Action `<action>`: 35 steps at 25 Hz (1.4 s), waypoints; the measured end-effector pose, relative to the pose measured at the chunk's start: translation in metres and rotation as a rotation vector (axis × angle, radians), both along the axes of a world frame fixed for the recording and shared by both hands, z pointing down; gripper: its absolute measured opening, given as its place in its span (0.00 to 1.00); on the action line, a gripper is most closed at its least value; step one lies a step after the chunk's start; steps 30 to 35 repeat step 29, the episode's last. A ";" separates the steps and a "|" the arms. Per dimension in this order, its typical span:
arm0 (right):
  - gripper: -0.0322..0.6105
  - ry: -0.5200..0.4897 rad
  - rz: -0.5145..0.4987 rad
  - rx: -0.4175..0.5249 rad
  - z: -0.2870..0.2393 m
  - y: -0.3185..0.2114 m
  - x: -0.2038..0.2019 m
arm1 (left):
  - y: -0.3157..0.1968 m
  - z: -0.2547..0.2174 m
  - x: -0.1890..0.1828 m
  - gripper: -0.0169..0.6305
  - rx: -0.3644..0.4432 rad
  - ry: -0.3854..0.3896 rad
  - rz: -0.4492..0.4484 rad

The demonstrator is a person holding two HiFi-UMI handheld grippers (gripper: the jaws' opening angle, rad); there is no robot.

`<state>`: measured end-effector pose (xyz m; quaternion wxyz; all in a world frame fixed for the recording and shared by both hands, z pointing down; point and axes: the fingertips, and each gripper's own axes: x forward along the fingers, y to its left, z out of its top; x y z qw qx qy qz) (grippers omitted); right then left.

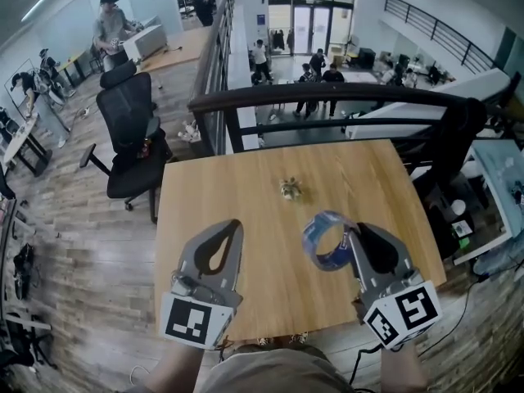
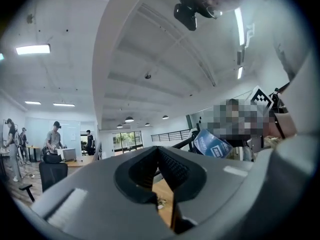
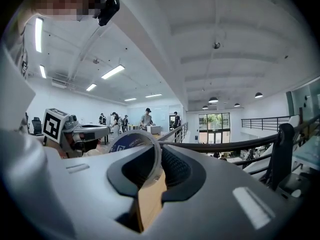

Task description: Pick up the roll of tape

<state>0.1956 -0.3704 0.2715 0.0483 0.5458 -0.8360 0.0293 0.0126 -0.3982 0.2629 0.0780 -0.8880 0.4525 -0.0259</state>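
Already the roll of tape [image 1: 327,240] is held clear of the desk [image 1: 246,187] at lower right of the head view, its band clamped by the right hand-held gripper [image 1: 355,231], while the left hand-held gripper [image 1: 236,224] is closed on nothing, and the pick-up is judged essentially done.

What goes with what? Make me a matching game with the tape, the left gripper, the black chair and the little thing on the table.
1. roll of tape
2. left gripper
3. black chair
4. little thing

a. on the floor
b. lying on the table
c. held in the right gripper
d. shut, empty

Pairs: 1-c, 2-d, 3-a, 4-b
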 end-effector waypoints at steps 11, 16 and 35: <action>0.14 0.031 -0.060 -0.119 0.045 0.027 -0.012 | 0.032 0.038 -0.004 0.03 -0.088 -0.048 -0.015; 0.14 0.036 -0.067 -0.137 0.052 0.025 -0.012 | 0.029 0.048 0.001 0.03 -0.121 -0.026 0.004; 0.14 0.040 -0.057 -0.144 0.050 0.030 -0.002 | 0.036 0.036 0.007 0.03 -0.109 -0.041 0.006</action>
